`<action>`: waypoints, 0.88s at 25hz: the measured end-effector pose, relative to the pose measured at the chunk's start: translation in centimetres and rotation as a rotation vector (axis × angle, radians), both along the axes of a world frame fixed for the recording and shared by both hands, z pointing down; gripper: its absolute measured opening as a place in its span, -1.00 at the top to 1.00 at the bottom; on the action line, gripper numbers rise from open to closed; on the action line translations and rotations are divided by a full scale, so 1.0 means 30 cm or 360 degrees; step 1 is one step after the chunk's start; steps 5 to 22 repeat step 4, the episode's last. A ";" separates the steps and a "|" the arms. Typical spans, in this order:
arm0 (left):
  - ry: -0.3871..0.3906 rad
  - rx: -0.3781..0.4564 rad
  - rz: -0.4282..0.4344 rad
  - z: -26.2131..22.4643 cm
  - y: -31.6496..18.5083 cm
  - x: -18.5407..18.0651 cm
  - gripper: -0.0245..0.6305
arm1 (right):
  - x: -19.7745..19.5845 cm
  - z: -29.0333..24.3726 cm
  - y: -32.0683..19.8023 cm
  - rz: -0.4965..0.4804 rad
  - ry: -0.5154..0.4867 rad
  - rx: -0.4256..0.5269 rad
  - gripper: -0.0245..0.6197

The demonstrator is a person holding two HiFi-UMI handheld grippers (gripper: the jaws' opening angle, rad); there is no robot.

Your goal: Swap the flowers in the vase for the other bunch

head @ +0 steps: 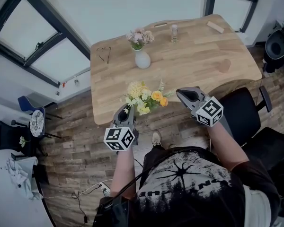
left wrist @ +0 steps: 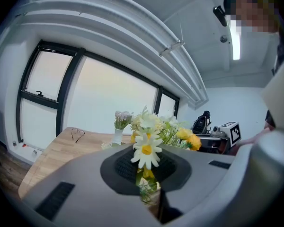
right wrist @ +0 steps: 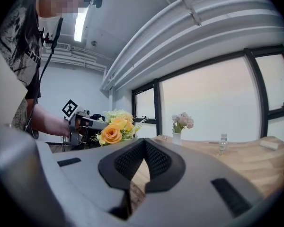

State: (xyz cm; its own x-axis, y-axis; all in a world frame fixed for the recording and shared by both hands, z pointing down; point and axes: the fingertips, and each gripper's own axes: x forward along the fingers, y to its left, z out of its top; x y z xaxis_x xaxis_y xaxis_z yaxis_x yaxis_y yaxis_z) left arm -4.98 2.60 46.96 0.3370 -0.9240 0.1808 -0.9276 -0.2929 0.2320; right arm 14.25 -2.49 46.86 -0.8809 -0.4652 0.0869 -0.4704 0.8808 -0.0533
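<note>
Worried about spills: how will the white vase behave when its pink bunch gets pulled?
The white vase looks small and narrow-necked, so probably light, apt to lift or tip with the stems. The pink bunch spreads wider than it, so likely top-heavy.

Open tabletop [head: 194,56] around vase [head: 142,59]

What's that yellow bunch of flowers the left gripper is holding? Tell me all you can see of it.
The yellow bunch mixes pale yellow blooms, white daisies with yellow centres, two orange roses and green sprigs, possibly artificial. The left gripper is shut on its stems. The flower heads point away from the person, over the near edge of the wooden table. Nothing else seems to touch it.
</note>
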 end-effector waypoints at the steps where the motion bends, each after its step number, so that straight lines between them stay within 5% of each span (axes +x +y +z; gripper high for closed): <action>1: -0.0003 -0.0002 -0.0001 0.001 -0.001 -0.001 0.79 | -0.001 0.002 -0.001 0.0000 0.0000 -0.0002 0.87; 22: -0.0010 -0.0014 -0.0006 0.008 0.002 -0.004 0.79 | -0.004 0.011 0.001 0.0001 -0.0001 -0.0011 0.87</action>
